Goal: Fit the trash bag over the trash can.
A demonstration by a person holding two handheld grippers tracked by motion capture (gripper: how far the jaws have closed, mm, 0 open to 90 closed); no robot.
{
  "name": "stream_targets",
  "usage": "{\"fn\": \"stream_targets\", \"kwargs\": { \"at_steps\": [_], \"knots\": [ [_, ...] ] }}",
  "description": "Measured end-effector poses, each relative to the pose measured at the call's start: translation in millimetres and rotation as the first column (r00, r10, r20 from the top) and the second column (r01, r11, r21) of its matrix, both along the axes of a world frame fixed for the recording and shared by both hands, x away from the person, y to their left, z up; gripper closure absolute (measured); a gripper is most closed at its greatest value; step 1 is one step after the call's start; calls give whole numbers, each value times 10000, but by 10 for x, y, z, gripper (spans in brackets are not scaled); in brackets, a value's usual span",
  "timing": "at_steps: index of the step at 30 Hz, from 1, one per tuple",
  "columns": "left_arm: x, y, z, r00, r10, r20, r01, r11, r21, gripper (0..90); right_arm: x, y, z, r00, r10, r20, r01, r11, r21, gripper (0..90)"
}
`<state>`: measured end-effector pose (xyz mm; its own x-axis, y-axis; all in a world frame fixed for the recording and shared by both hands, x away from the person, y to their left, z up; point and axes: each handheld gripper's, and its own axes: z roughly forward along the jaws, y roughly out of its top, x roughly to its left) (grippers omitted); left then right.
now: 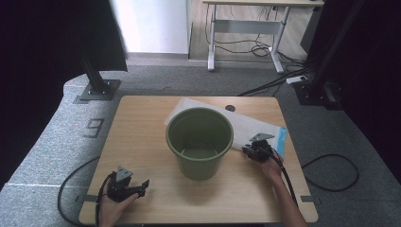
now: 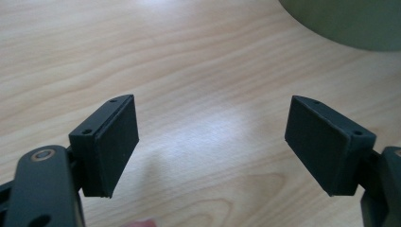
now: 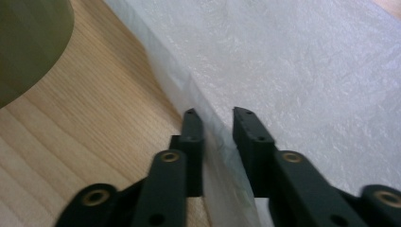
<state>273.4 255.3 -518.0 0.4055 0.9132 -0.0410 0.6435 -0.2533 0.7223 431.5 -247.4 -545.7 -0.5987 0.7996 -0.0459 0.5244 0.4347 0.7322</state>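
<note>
- Fingers of the right gripper (image 3: 215, 118) stood close together around the folded edge of the white plastic bag (image 3: 302, 71); the edge sat between them and looked pinched.
- Fingers of the left gripper (image 2: 213, 142) were spread wide, with bare wood between them and nothing held.
- In the high view, the right gripper (image 1: 257, 150) was at the right side of the tabletop (image 1: 142, 137), on the near edge of the white plastic bag (image 1: 250, 125).
- That bag lay flat behind and to the right of the green bucket (image 1: 199, 142), and its far right end showed a blue strip.
- The green bucket stood upright near the middle of the tabletop, open at the top.
- The left gripper (image 1: 137, 188) was low at the near left corner, well apart from the bucket.
</note>
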Motion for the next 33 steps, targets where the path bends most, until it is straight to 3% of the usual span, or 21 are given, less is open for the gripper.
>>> {"fn": "stream_targets", "kwargs": {
  "at_steps": [3,5,6,9,11,14,16,20,25,26,28,30,31,33],
  "knots": [
    [-5,27,9,9999,86,53,-86,9999,-57,179,-25,-25,7,10000,14,-49,-15,10000,-82,842],
    [-7,80,10,9999,144,59,-143,9998,-163,180,-124,-78,18,9998,-72,189,73,10000,-36,879],
    [-2,100,8,9998,173,36,-172,9996,-233,180,-165,-103,23,9999,-108,86,109,9999,-36,879],
    [12,150,4,9994,332,-30,-333,9979,-549,180,-349,-192,52,9995,-210,241,213,9997,-92,881],
    [16,163,4,9994,339,-36,-341,9966,-745,180,-494,-266,81,9989,-323,335,318,9994,136,882],
    [-5,162,33,9999,-66,156,84,9924,-1225,179,-736,-352,80,9983,-499,285,490,9983,322,882],
    [-11,160,49,9996,-163,212,188,9923,-1224,178,-819,-377,71,9982,-533,260,523,9980,352,882],
    [-10,163,55,9989,-367,285,398,9926,-1145,178,-1154,-512,40,9963,-857,-17,857,9953,462,881],
    [27,165,28,9994,-281,223,305,9927,-1166,179,-1314,-575,39,9927,-1201,-54,1202,9925,208,871],
    [29,166,28,9993,-285,253,313,9925,-1184,179,-1325,-575,38,9925,-1225,-29,1225,9923,180,844],
    [33,167,29,9991,-304,297,338,9920,-1217,180,-1332,-553,42,9915,-1301,92,1300,9915,52,695],
    [38,168,27,9990,-321,307,357,9915,-1251,181,-1327,-481,81,9881,-1450,519,1462,9891,-189,568],
    [38,168,27,9990,-321,307,357,9915,-1251,181,-1327,-481,81,9881,-1450,519,1462,9891,-189,568],
    [53,162,8,9991,-343,247,370,9920,-1205,183,-1269,-289,182,9898,-1038,977,1026,9946,166,471]
  ]
}}
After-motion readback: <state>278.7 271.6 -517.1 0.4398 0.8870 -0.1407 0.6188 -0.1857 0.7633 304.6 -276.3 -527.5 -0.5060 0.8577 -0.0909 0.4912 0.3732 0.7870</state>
